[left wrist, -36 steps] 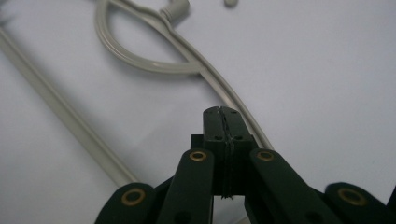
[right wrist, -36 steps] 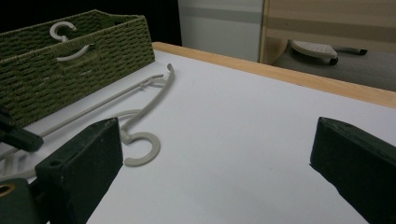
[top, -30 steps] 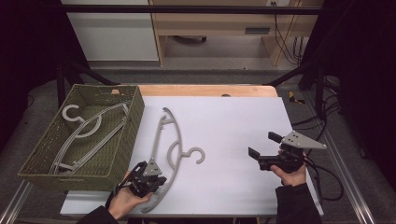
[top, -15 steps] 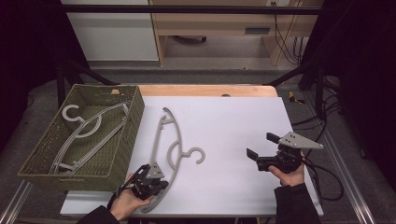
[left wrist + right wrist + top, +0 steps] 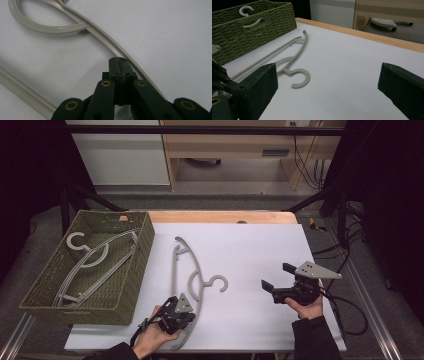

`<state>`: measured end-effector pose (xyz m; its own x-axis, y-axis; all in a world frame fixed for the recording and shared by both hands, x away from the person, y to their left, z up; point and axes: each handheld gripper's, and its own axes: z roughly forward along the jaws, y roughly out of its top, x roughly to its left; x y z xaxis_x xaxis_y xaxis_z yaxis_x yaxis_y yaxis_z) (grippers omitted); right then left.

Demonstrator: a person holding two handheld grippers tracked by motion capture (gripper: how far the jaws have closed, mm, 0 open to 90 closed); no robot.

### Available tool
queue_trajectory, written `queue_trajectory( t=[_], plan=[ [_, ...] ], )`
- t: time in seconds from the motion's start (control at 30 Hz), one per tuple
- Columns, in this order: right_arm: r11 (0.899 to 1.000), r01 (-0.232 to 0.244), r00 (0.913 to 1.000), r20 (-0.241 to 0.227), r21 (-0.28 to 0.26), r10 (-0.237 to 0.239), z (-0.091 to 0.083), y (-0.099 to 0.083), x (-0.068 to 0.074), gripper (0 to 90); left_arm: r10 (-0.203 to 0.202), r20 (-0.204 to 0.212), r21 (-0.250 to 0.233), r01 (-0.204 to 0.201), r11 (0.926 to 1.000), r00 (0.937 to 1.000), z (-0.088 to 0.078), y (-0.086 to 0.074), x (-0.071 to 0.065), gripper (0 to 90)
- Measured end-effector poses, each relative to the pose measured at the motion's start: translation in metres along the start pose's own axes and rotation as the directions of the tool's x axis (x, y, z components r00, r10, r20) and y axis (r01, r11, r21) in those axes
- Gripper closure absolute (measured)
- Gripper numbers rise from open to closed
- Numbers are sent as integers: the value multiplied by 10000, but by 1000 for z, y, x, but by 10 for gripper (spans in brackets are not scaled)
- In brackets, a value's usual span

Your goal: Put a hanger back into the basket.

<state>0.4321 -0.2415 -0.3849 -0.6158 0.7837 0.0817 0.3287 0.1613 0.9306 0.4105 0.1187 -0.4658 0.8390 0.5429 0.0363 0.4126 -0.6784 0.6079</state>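
Note:
A grey plastic hanger (image 5: 196,270) lies flat on the white table, its hook toward the right. My left gripper (image 5: 191,307) is shut with nothing between its jaws, its tips low over the hanger's near arm by the front edge. In the left gripper view the closed tips (image 5: 119,62) sit just beside that arm of the hanger (image 5: 100,33); I cannot tell if they touch it. My right gripper (image 5: 278,277) stands open at the right of the table, apart from the hanger. Between its wide jaws (image 5: 328,75) the hanger (image 5: 287,71) lies farther off.
A green woven basket (image 5: 132,275) stands on the left of the table and holds several grey hangers (image 5: 92,260); it shows at the upper left of the right gripper view (image 5: 262,27). A wooden strip (image 5: 225,216) runs along the table's far edge.
My left gripper has slid to the right along the front edge, onto the hanger's near arm. The hanger and the right gripper have stayed put.

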Motion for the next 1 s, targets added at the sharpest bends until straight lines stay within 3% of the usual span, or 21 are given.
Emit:
queue_trajectory(
  t=[0.23,0.3,0.37,0.5,0.6,0.67,0.77,0.9,1.0],
  plan=[
    [10000,-22,10000,-67,-10,22,0,0,0,29,122,-133,-116,-124,9999,9998,14,24,-7,900],
    [10000,-49,10000,-34,-17,49,1,0,1,29,13,-45,-173,-13,9998,10000,17,29,-9,900],
    [10000,-57,10000,-56,-3,57,1,0,1,29,83,-217,-215,-88,9997,9997,18,29,-11,899],
    [9999,-80,9999,-150,64,81,4,-1,4,29,-193,-129,-509,186,9985,9997,12,26,-3,897],
    [9998,-9,9996,-288,175,14,7,-1,8,30,-428,-249,-991,401,9943,9988,-7,23,9,876],
    [9999,69,9995,-321,149,-64,9,0,12,32,-749,-302,-1571,692,9852,9967,-25,21,19,851],
    [9998,-84,9987,-492,159,92,14,2,20,26,-1058,-354,-2443,940,9651,9938,-54,18,34,770],
    [9990,-178,9976,-654,409,205,24,3,35,37,-1333,-648,-3330,1045,9371,9890,-85,14,47,615],
    [9969,-117,9975,-688,780,171,35,2,49,47,-1611,-777,-3832,1197,9159,9839,-99,11,56,435]
  ],
)
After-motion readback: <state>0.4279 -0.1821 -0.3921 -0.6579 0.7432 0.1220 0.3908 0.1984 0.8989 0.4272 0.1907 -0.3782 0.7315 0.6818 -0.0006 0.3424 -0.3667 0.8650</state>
